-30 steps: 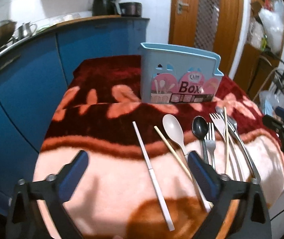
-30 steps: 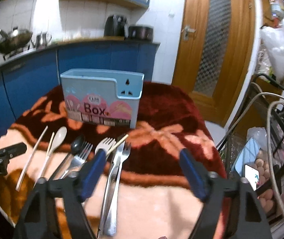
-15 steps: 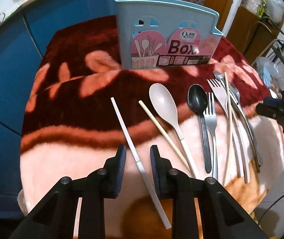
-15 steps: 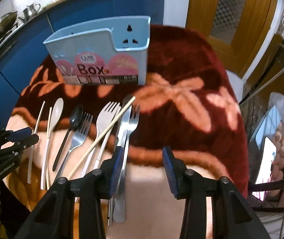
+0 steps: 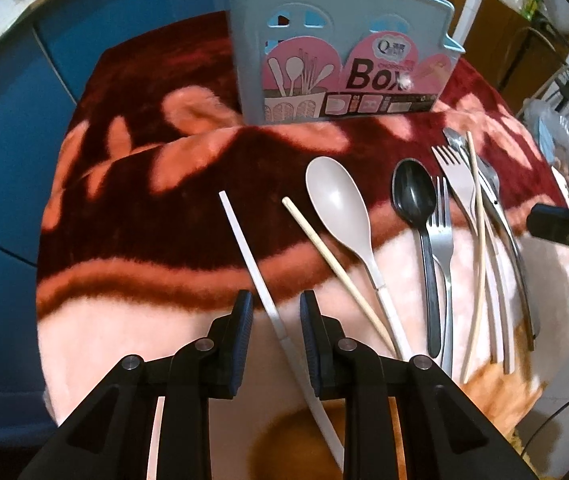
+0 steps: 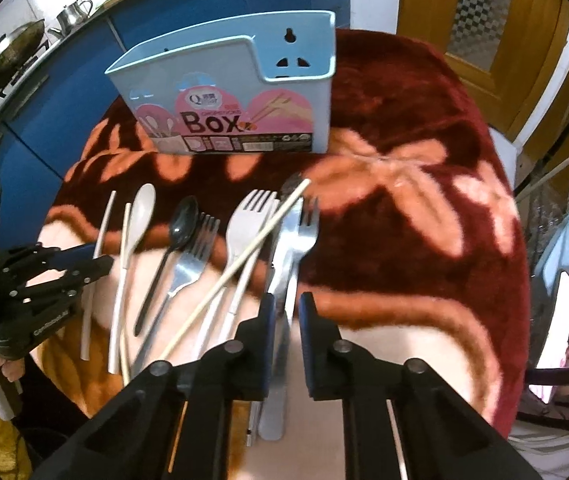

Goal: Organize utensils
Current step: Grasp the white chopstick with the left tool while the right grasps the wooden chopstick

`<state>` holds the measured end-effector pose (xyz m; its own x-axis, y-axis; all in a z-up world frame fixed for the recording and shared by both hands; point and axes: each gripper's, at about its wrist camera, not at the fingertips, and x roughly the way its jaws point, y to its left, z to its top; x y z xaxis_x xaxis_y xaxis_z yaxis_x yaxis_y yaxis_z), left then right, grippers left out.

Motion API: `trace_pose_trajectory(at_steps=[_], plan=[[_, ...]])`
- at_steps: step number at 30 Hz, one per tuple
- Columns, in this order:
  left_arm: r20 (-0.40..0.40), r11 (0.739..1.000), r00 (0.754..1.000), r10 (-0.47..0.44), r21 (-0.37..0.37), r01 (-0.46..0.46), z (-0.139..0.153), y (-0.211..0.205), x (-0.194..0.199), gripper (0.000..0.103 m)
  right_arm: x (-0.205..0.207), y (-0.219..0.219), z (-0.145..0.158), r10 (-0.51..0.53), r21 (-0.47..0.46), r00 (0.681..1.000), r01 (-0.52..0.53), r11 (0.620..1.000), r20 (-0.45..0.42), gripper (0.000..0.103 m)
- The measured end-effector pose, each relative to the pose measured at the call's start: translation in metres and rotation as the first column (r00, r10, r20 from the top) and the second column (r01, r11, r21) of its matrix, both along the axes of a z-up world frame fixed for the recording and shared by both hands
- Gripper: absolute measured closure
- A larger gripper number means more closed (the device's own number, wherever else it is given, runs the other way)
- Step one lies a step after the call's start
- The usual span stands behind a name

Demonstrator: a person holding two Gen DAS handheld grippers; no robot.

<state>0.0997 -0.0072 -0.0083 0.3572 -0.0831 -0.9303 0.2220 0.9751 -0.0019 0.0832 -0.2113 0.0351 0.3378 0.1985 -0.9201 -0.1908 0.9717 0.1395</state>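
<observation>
Maroon-and-peach floral blanket point(image 5: 132, 216), pale blue box point(image 6: 228, 60) (pink label), black spoon point(image 5: 414, 194).

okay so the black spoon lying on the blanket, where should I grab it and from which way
Grip the black spoon mid-handle, coming from above with the fingers straddling its width. It lies flat, the handle is slim and straight, and a metal fork lies close along its right side, so stay near the upper handle where the gap looks widest.

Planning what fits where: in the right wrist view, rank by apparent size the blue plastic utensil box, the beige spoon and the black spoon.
1. Blue plastic utensil box, clearly largest.
2. Beige spoon.
3. Black spoon, close to the beige one; differing angles make that pair unsure.
</observation>
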Motion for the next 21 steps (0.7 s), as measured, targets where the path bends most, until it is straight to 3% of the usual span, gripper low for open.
trace_pose_trajectory(at_steps=[5, 18, 21], plan=[[0.016, 0.997, 1.0, 0.011, -0.075, -0.009, 0.005, 0.006, 0.006, 0.098, 0.01, 0.007, -0.003, -0.026, 0.016, 0.999, 0.026, 1.0, -0.027, 0.089], [0.029, 0.995, 1.0, 0.01, -0.104, -0.007, 0.002, 0.006, 0.006, 0.098, 0.042, 0.024, -0.017, -0.107, 0.051, 0.989, 0.113, 0.992, -0.101, 0.089], [0.008, 0.989, 1.0, 0.015, -0.145, -0.013, 0.001, 0.01, 0.01, 0.099, 0.045, 0.026, -0.021, -0.112, 0.069, 0.987, 0.12, 0.99, -0.115, 0.088]])
